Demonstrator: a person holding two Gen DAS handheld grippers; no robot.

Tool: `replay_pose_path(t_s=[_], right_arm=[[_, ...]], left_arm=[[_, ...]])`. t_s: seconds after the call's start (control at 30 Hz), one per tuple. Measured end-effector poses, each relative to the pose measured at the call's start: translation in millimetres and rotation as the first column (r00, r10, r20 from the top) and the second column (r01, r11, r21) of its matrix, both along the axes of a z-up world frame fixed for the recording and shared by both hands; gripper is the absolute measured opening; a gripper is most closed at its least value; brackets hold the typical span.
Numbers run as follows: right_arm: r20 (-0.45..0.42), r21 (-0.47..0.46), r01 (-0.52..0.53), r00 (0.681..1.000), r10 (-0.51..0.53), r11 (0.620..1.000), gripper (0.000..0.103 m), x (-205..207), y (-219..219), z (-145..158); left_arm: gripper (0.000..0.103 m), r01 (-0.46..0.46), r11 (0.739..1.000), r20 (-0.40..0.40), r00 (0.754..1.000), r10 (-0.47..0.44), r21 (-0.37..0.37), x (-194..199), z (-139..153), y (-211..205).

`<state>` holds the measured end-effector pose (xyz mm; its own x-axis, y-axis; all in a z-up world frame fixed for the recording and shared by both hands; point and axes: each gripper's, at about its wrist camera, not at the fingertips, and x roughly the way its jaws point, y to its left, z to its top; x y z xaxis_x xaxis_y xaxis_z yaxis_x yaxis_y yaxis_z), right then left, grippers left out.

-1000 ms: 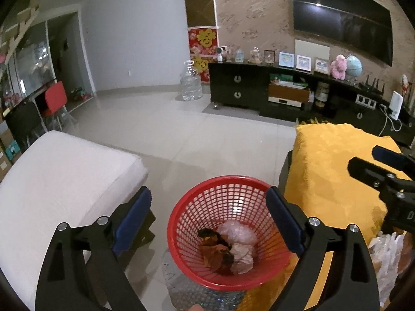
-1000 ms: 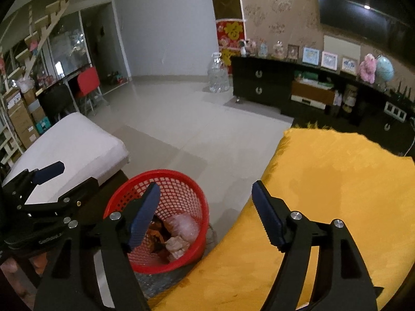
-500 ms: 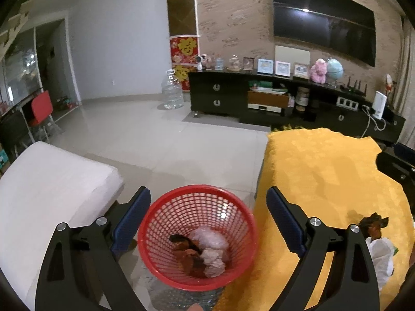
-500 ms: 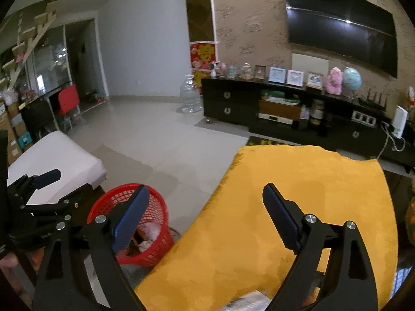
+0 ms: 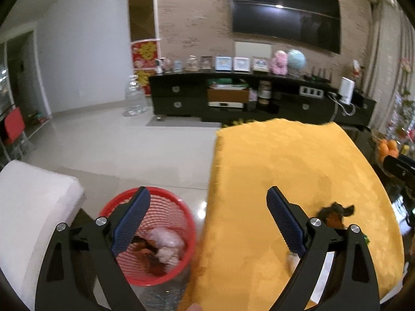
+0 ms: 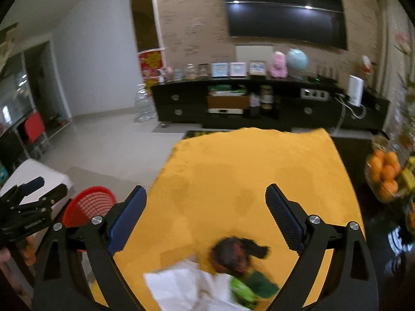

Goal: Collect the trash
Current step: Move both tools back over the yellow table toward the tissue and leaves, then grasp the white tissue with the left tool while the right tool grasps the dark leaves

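Note:
A red mesh basket [image 5: 155, 272] stands on the floor beside the yellow-clothed table [image 5: 285, 160]; it holds a pinkish crumpled bag [image 5: 168, 241] and brown scraps. My left gripper [image 5: 207, 198] hangs open and empty over the gap between basket and table. On the cloth lie a dark brown peel [image 6: 233, 255], white paper [image 6: 181, 285] and a green wrapper [image 6: 249, 287]. My right gripper [image 6: 206, 191] is above the cloth, jaws opening, nothing between the pads; the trash lies nearer the camera than its tips. The basket [image 6: 88, 204] and left gripper [image 6: 28, 202] show at that view's left.
A white cushioned seat [image 5: 33, 207] sits left of the basket. A bowl of oranges [image 6: 384, 176] stands right of the table. Across the tiled floor are a black TV cabinet [image 5: 259, 101] and a large water bottle [image 5: 133, 98].
Both views have swung right, from the basket toward the yellow table. The basket has slid left in both views, the trash on the cloth has come into sight, and the right jaws have widened.

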<state>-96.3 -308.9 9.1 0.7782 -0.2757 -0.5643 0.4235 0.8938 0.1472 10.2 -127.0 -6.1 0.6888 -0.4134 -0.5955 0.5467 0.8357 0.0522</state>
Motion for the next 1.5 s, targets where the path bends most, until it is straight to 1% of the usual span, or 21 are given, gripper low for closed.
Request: replay_pose_path(t_s=[0.2,0.3,0.4,0.47,0.57,0.6,0.73,0.8,0.87,0.9,1.03,1.1,1.17,1.2,1.27,1.3,1.37,1.43,1.5], right_arm=[[-0.020,0.022,0.088,0.996,-0.088,0.996,0.090,-33,-22,-15],[-0.021,0.030,0.115,0.993,-0.114,0.993,0.090,-45,-32,-19],[-0.021,0.036,0.129,0.991,-0.129,0.991,0.090,-53,-40,-21],[-0.019,0.042,0.137,0.990,-0.136,0.990,0.090,-58,-44,-23],[-0.017,0.052,0.147,0.989,-0.146,0.988,0.090,-65,-50,-25],[-0.016,0.056,0.151,0.989,-0.150,0.987,0.090,-67,-52,-25],[-0.016,0.072,0.164,0.986,-0.163,0.984,0.090,-75,-61,-27],[-0.019,0.082,0.173,0.985,-0.172,0.982,0.090,-79,-66,-29],[-0.021,0.090,0.180,0.984,-0.179,0.979,0.090,-83,-69,-31],[-0.022,0.094,0.183,0.983,-0.182,0.979,0.090,-85,-71,-32],[-0.027,0.107,0.194,0.981,-0.193,0.975,0.090,-90,-77,-35],[-0.027,0.117,0.200,0.980,-0.198,0.973,0.090,-92,-80,-36],[-0.026,0.124,0.204,0.979,-0.203,0.971,0.090,-93,-82,-36],[-0.025,0.127,0.205,0.979,-0.204,0.970,0.090,-94,-83,-36],[-0.024,0.133,0.204,0.979,-0.203,0.970,0.090,-95,-83,-37],[-0.025,0.134,0.203,0.979,-0.201,0.970,0.090,-94,-83,-37],[-0.026,0.135,0.200,0.980,-0.198,0.970,0.090,-93,-82,-36],[-0.027,0.136,0.196,0.981,-0.194,0.971,0.090,-91,-81,-36],[-0.027,0.136,0.194,0.981,-0.192,0.972,0.090,-91,-81,-36]], left_arm=[[0.088,0.112,0.993,-0.024,0.993,-0.112,0.027,-26,-12,-36],[0.088,0.163,0.986,-0.038,0.986,-0.162,0.040,-37,-19,-55],[0.088,0.216,0.976,-0.077,0.974,-0.213,0.038,-44,-26,-72],[0.088,0.280,0.960,-0.122,0.953,-0.276,0.021,-51,-31,-82],[0.088,0.363,0.931,-0.146,0.923,-0.356,0.027,-65,-38,-98],[0.088,0.394,0.919,-0.161,0.909,-0.384,0.032,-71,-42,-105],[0.088,0.466,0.884,-0.229,0.865,-0.447,0.035,-81,-59,-122],[0.088,0.503,0.864,-0.281,0.833,-0.476,0.027,-85,-71,-132],[0.088,0.524,0.851,-0.301,0.817,-0.492,0.034,-91,-79,-138],[0.088,0.537,0.842,-0.305,0.811,-0.499,0.050,-94,-84,-142],[0.087,0.553,0.829,-0.310,0.804,-0.507,0.080,-100,-96,-147],[0.082,0.551,0.829,-0.307,0.809,-0.501,0.097,-100,-101,-148],[0.063,0.553,0.826,-0.324,0.806,-0.496,0.109,-99,-107,-148],[0.059,0.553,0.826,-0.335,0.803,-0.493,0.112,-97,-110,-148],[0.044,0.551,0.826,-0.358,0.799,-0.483,0.114,-93,-115,-146],[0.039,0.547,0.829,-0.363,0.800,-0.477,0.116,-91,-117,-145],[0.026,0.541,0.833,-0.366,0.802,-0.472,0.111,-88,-117,-142],[0.021,0.533,0.839,-0.359,0.808,-0.467,0.108,-85,-115,-139],[0.018,0.525,0.844,-0.359,0.812,-0.461,0.105,-83,-112,-137]])
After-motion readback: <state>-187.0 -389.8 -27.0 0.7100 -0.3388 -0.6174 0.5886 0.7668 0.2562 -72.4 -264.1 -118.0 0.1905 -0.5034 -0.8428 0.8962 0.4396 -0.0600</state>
